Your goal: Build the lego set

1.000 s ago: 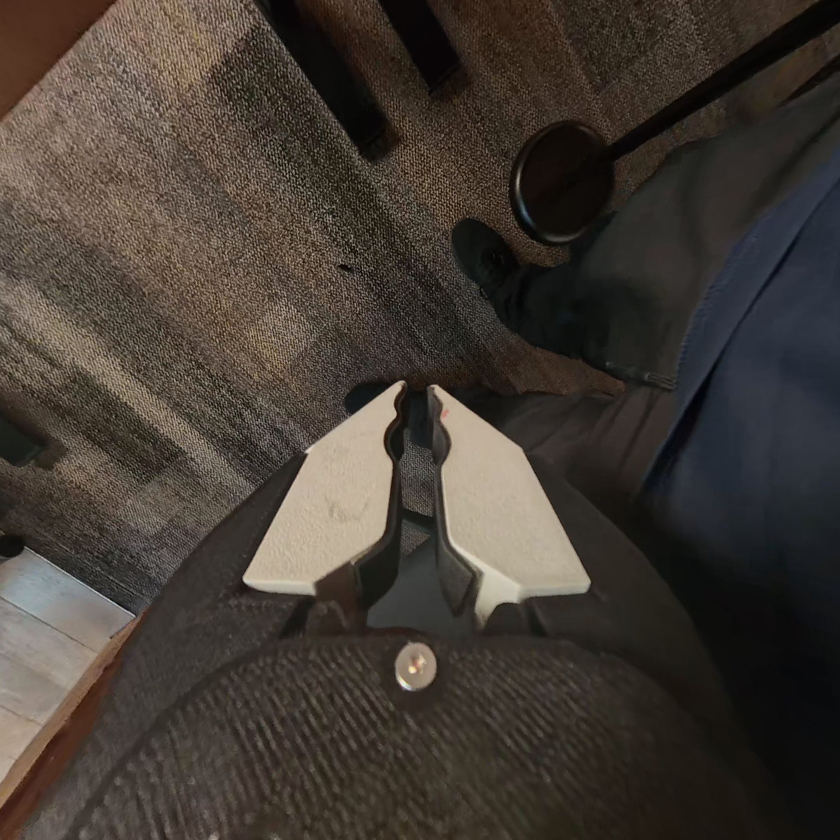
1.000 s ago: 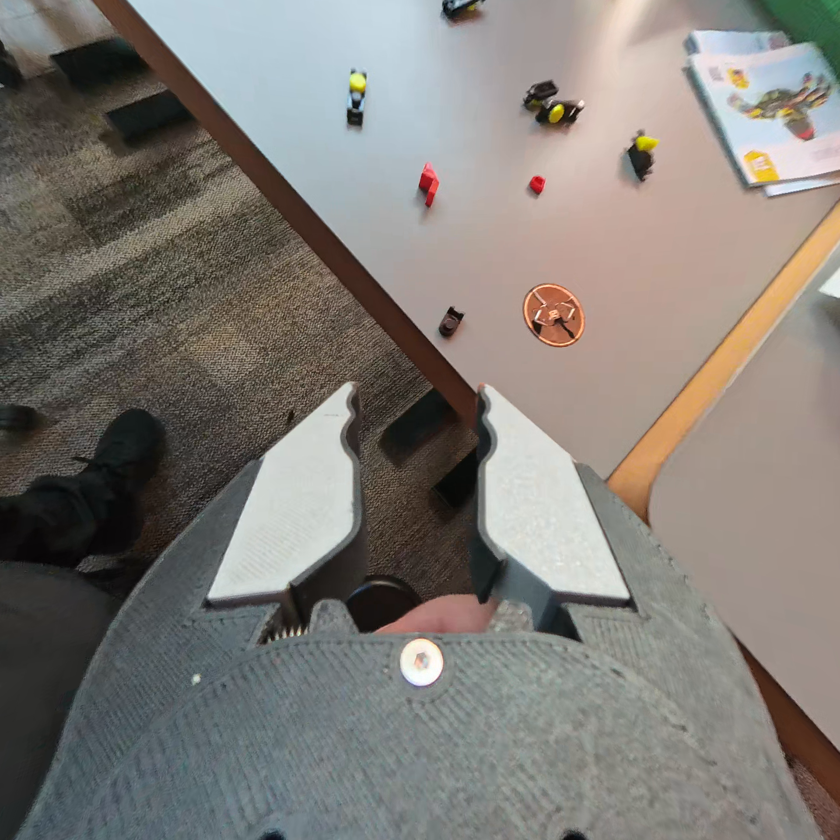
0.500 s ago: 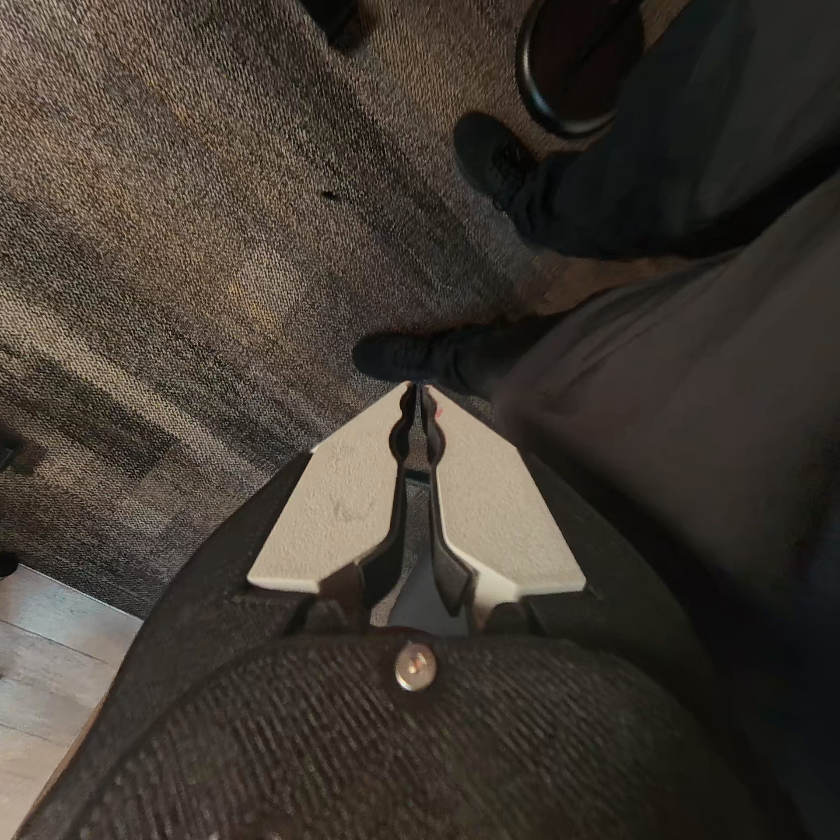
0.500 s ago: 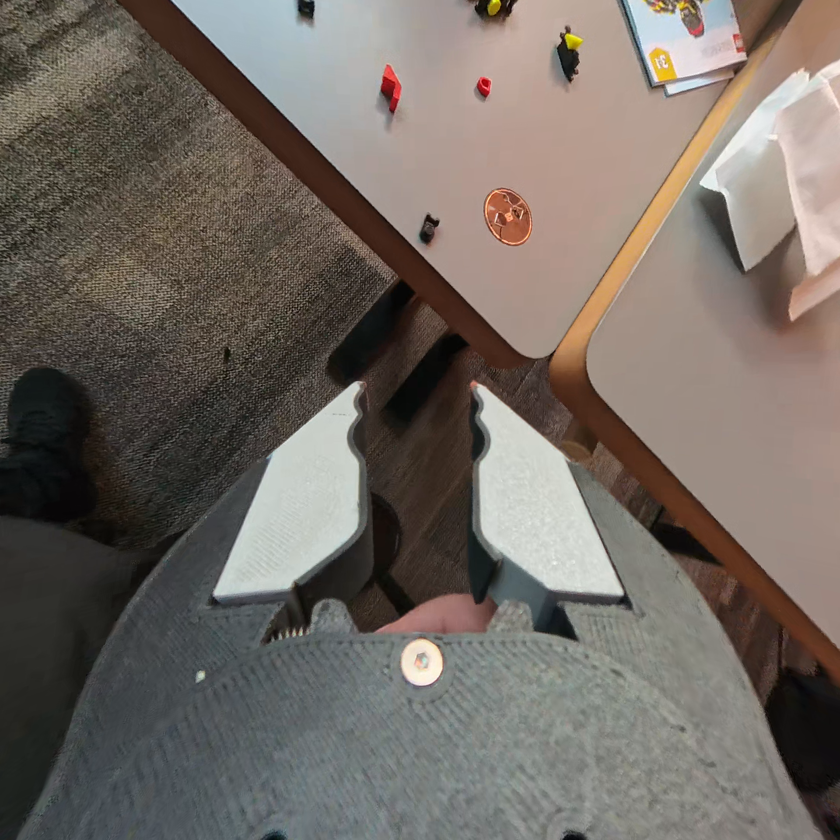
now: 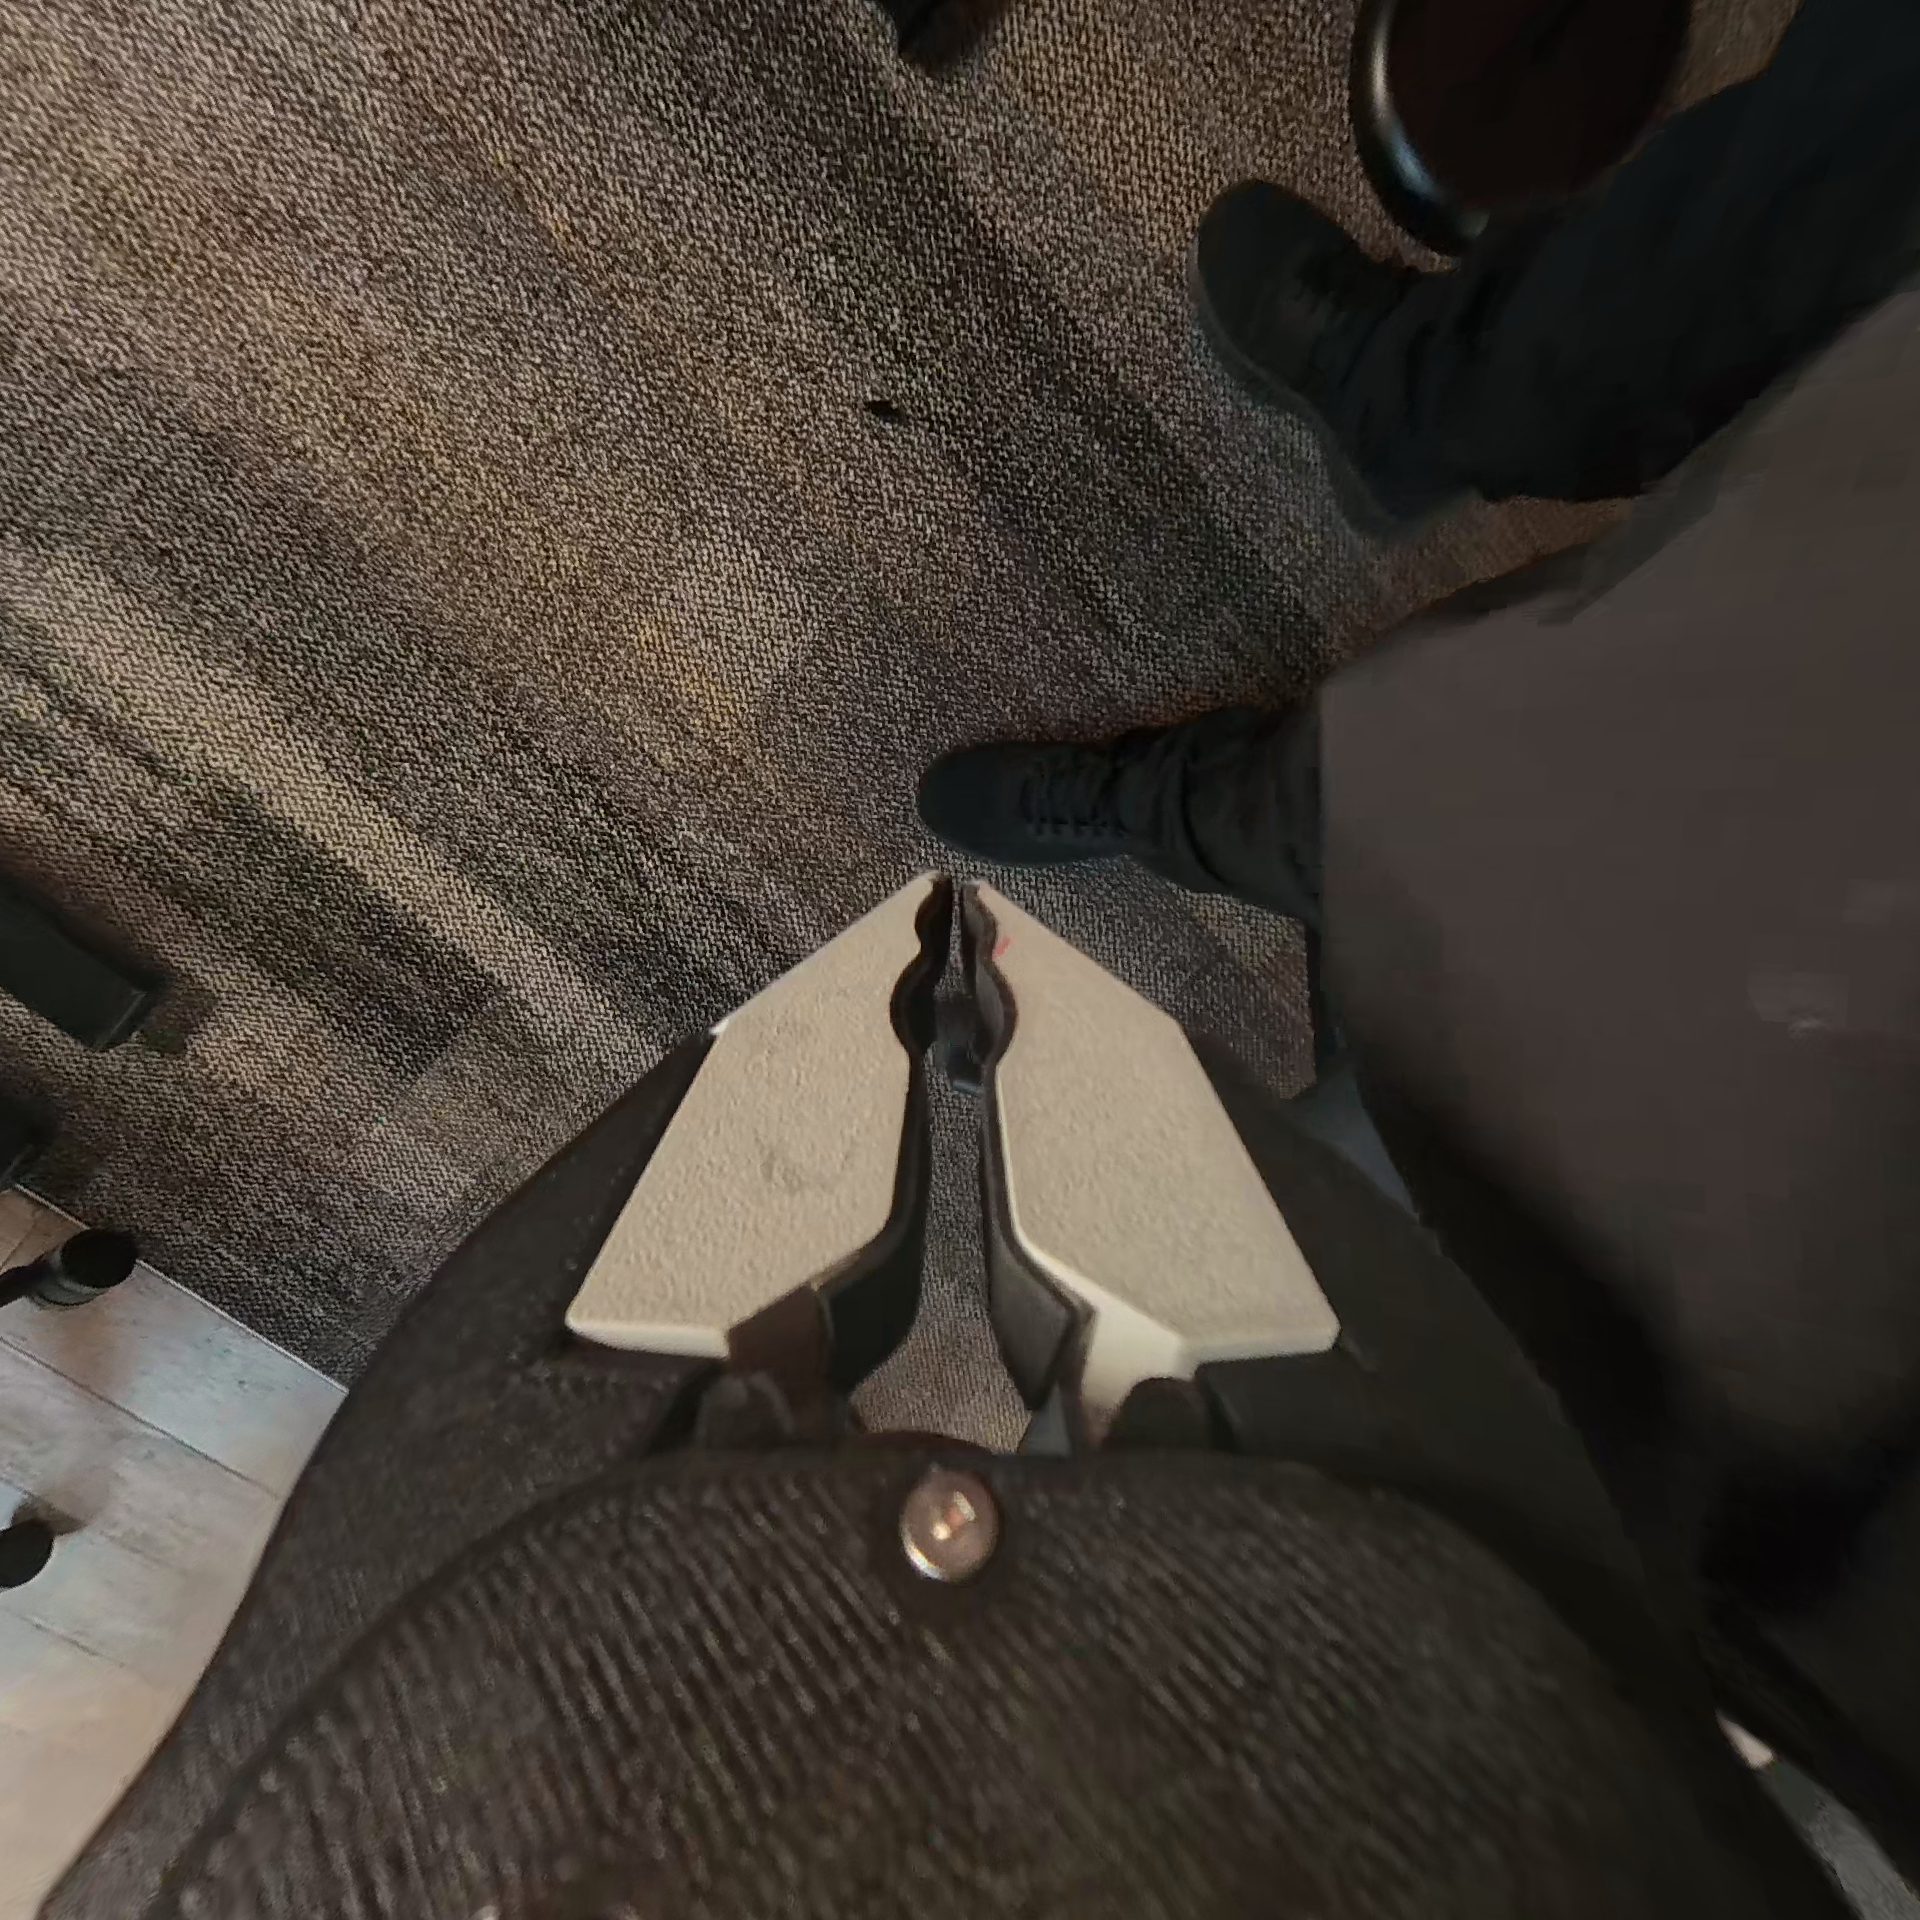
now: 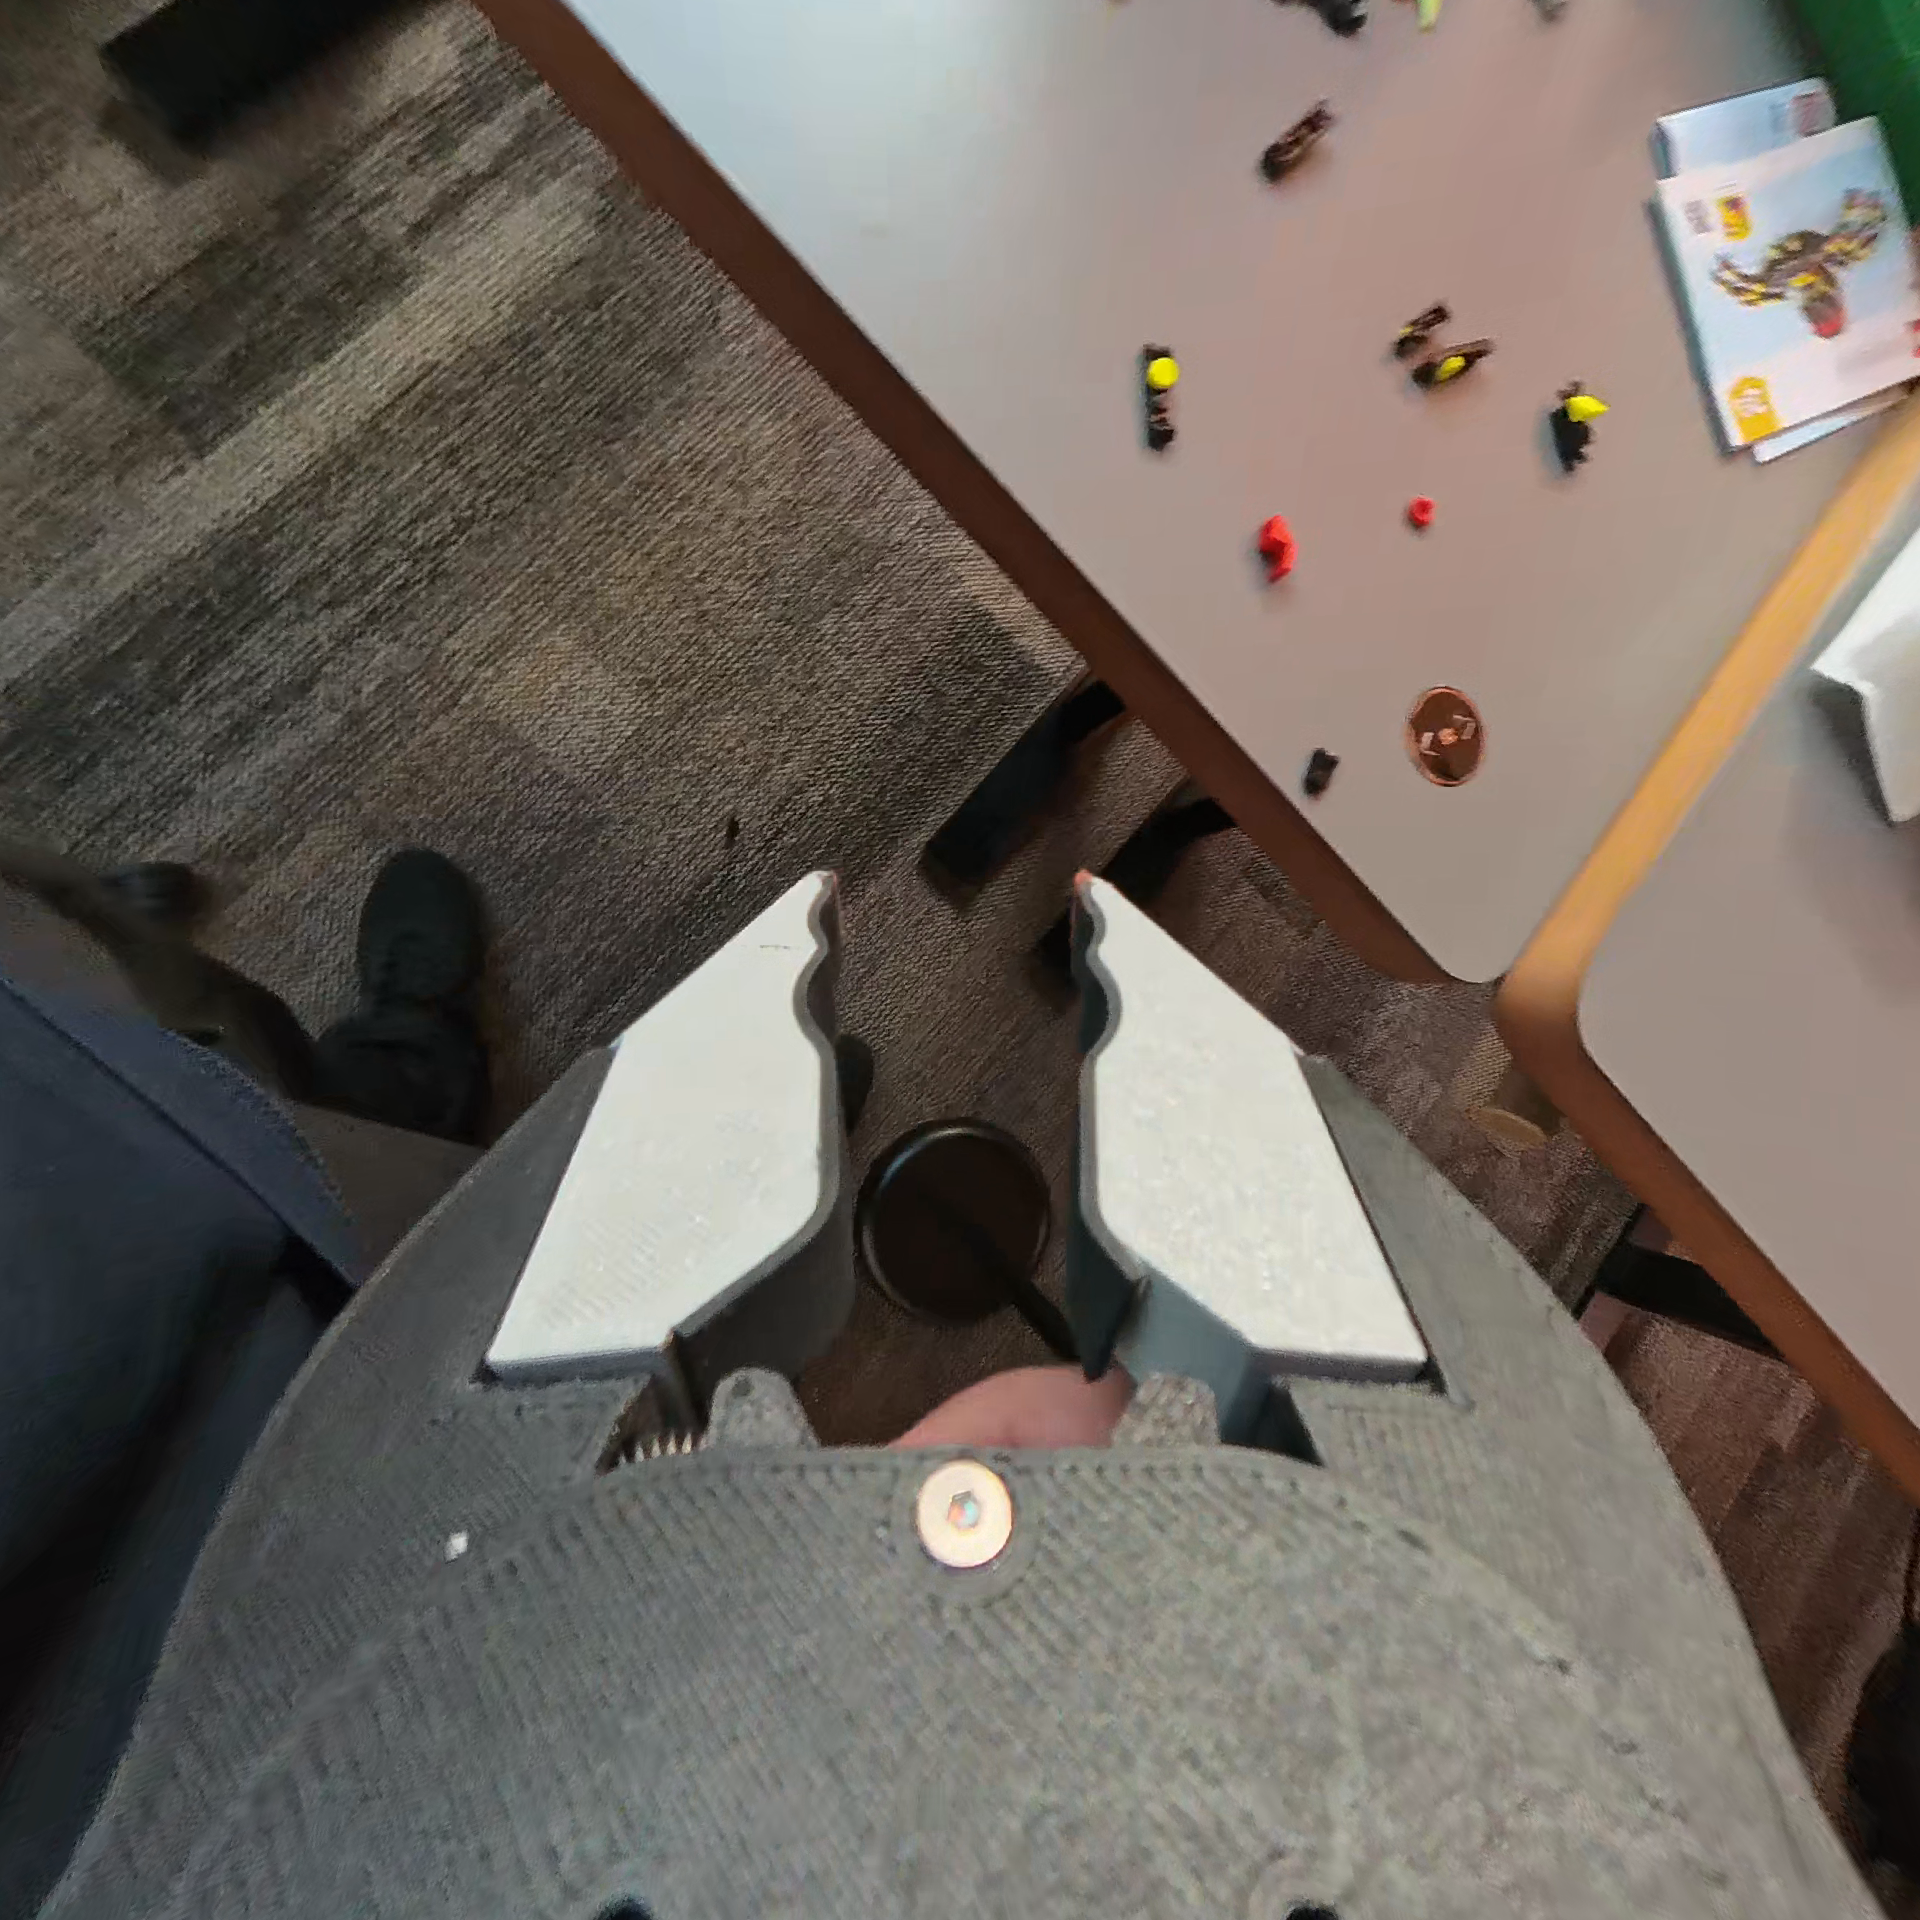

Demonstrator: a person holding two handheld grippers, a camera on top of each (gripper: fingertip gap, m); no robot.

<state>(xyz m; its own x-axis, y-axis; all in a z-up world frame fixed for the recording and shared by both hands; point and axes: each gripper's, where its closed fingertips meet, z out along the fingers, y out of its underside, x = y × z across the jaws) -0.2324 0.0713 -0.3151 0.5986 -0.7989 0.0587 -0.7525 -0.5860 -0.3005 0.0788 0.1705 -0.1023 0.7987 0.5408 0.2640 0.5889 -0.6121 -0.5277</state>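
Left wrist view: the left gripper [image 5: 954,896] points down at grey-brown carpet [image 5: 499,499], fingers drawn together with only a sliver of gap at the tips. A small dark piece [image 5: 958,1042] sits in the notch between them; cannot tell whether it is a brick or part of the tool. Two black shoes: one [image 5: 1049,795] just beyond the fingertips, one [image 5: 1299,301] farther off at upper right. A grey trouser leg [image 5: 1610,987] fills the right side. One round black base [image 5: 1455,114] shows at the top right edge.

Right wrist view, left to right: one black shoe [image 6: 416,945] on the carpet, then the right gripper [image 6: 954,888], fingers well apart, nothing between them, held off the table's edge over the floor. One round black base [image 6: 951,1216] shows through the gap. The grey table [image 6: 935,156] runs across the upper right. Loose lego on it, all well apart from both grippers: one black-and-yellow strip [image 6: 1158,395], one red brick [image 6: 1278,548], one small black piece [image 6: 1320,771], one tiny red piece [image 6: 1420,510], one dark piece [image 6: 1296,140] farther back, one black-and-yellow cluster [image 6: 1442,348], one black piece with a yellow tip [image 6: 1574,421]. One round copper-coloured disc [image 6: 1444,735] lies flush in the tabletop. Two instruction booklets [image 6: 1797,281] are stacked at the right edge, covers printed with a picture of the model; their small print is too blurred to read. A second table [image 6: 1766,1039] with a tan rim abuts at right. No containers in sight
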